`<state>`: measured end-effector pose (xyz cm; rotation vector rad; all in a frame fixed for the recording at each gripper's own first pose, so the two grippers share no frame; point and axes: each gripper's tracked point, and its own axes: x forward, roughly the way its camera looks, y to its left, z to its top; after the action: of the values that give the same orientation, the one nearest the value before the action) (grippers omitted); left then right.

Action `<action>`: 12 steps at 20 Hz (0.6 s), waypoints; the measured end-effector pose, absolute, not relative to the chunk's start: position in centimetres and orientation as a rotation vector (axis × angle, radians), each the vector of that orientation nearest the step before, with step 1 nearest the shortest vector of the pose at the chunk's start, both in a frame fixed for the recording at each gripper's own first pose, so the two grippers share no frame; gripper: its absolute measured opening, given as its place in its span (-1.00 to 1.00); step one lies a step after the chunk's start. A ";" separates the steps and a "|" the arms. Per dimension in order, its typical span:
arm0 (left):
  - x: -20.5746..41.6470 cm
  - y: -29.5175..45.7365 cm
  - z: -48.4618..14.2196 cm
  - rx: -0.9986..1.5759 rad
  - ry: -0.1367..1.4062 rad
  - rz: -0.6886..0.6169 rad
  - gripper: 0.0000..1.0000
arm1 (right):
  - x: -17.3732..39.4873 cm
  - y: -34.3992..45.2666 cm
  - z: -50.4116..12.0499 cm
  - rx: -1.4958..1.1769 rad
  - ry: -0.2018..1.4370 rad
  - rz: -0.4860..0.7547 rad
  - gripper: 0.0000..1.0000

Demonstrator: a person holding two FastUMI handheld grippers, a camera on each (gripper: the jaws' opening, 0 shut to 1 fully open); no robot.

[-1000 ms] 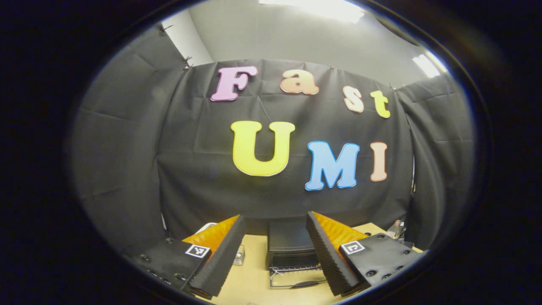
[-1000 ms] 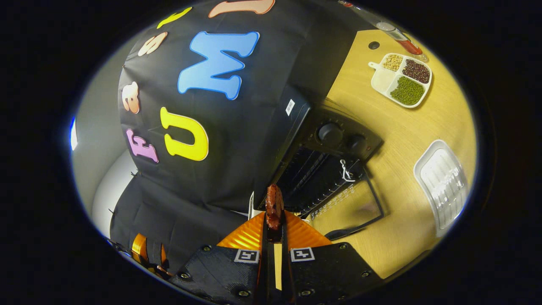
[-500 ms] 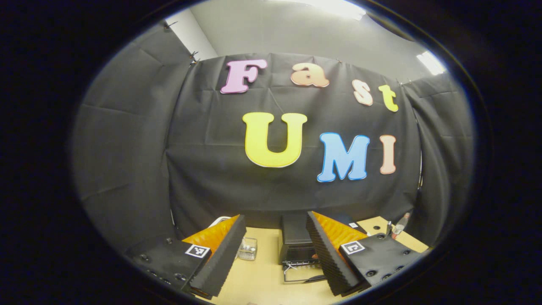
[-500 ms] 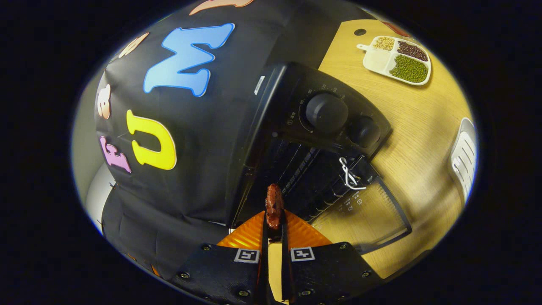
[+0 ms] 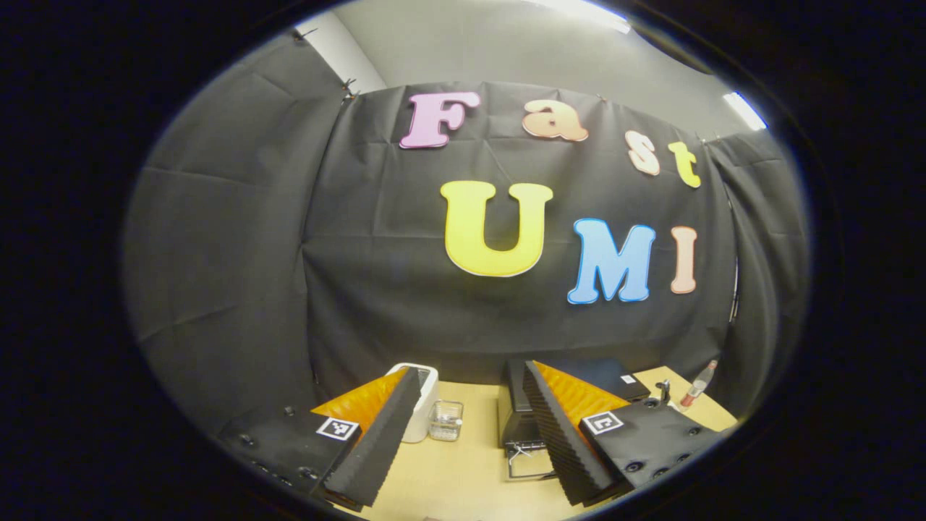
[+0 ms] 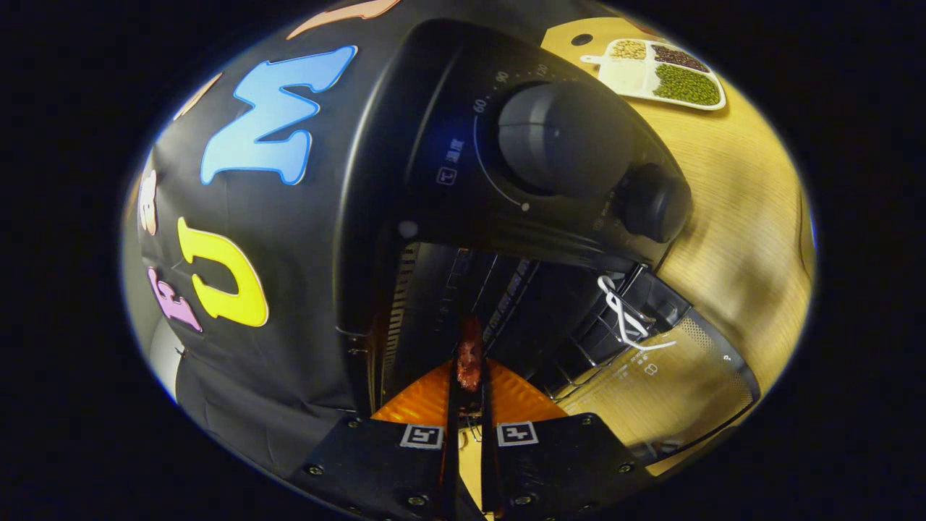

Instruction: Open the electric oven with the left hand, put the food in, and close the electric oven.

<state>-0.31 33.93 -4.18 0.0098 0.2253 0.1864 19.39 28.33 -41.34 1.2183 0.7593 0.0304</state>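
Since the earlier frame the electric oven (image 6: 521, 181) loomed closer, door (image 6: 673, 383) down. Right gripper (image 6: 469, 405) clenched the food (image 6: 469, 354) at the cavity mouth; it should enter level above the rack. Left gripper (image 5: 463, 441) hung released, well back

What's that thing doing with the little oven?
A person holds a gripper in each hand. The right gripper pinches a reddish piece of food and points it into the open black oven, whose glass door is folded down over the wooden table. The left gripper hangs open and empty, back from the oven. The food is not yet set down inside.
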 end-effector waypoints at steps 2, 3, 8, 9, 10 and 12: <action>0.1 34.3 -4.5 0.004 0.225 0.182 0.99 | 19.8 28.3 -41.5 1.223 0.760 -0.016 -0.75; 0.2 34.2 -4.6 0.002 0.226 0.180 0.98 | 19.9 27.7 -41.8 1.207 0.765 -0.044 -0.75; 1.8 34.1 -5.3 -0.018 0.227 0.146 0.93 | 19.3 26.2 -42.9 1.064 0.819 -0.147 -0.34; 2.1 34.1 -5.3 -0.023 0.225 0.144 1.00 | 18.8 25.7 -43.1 1.045 0.833 -0.155 -0.33; 2.4 34.0 -5.3 -0.033 0.223 0.142 0.93 | 18.7 25.6 -43.0 1.044 0.835 -0.148 -0.23; 2.8 33.6 -5.4 -0.054 0.217 0.126 1.00 | 18.5 25.5 -42.6 1.018 0.841 -0.139 -0.08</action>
<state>2.76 33.62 -5.38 -0.0540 0.2167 0.1257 18.53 25.50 -42.61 1.0182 0.8414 -0.1391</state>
